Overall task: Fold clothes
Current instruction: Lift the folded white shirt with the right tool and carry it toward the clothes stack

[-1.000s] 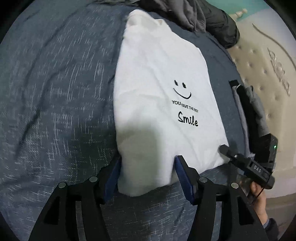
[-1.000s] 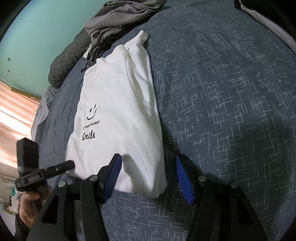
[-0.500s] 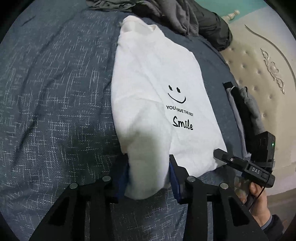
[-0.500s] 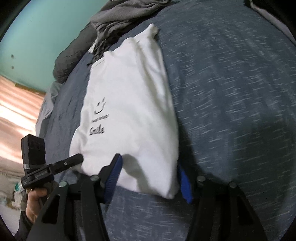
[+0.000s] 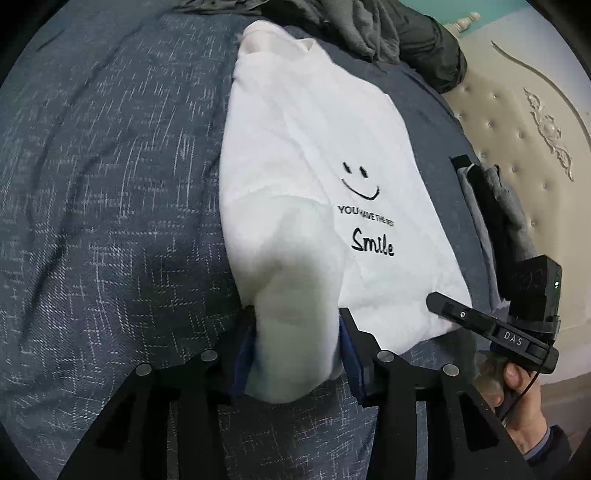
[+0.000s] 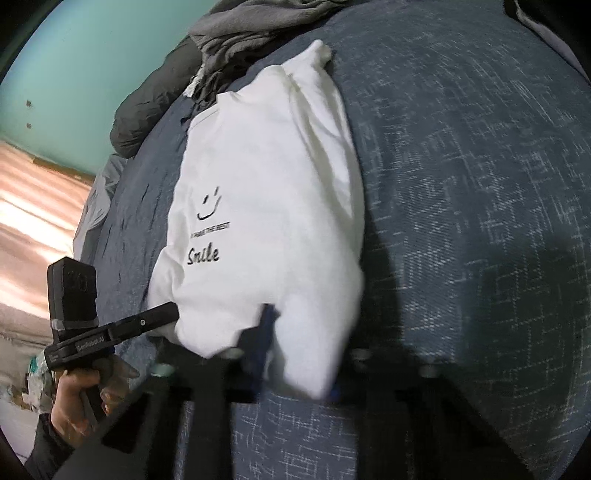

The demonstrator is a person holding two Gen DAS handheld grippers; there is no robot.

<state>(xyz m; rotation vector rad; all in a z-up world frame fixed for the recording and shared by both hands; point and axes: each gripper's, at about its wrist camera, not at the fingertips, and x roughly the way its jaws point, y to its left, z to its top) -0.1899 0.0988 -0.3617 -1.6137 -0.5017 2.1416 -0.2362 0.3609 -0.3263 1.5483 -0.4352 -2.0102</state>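
At the bottom centre of the left wrist view, the left gripper (image 5: 295,343) is pinching the near hem of a white T-shirt (image 5: 314,155), its blue-padded fingers (image 5: 351,354) pressing a raised fold of cloth from both sides. In the right wrist view, the right gripper (image 6: 299,354), blurred at the lower centre of the frame, is clamping the shirt's other near corner, with a blue pad showing on each side of the bunched fabric. The T-shirt (image 6: 266,177) is lying lengthwise up the middle of both frames on a dark blue woven bedspread (image 5: 110,184), its sides folded in and its black smiley face and the word "Smile" (image 5: 371,245) facing up, while the near end is lifting off the cover between the two tools. The right gripper is also showing at the lower right of the left wrist view, gripped by a person's hand (image 5: 517,387); the left one is appearing at the lower left of the right wrist view in the other hand (image 6: 77,398). A heap of grey clothing (image 6: 240,33) is sitting beyond the shirt's collar at the top of the frame. A cream tufted headboard (image 5: 517,122) is filling the upper right of the left wrist view, and a teal wall (image 6: 92,55) the upper left of the right wrist view.
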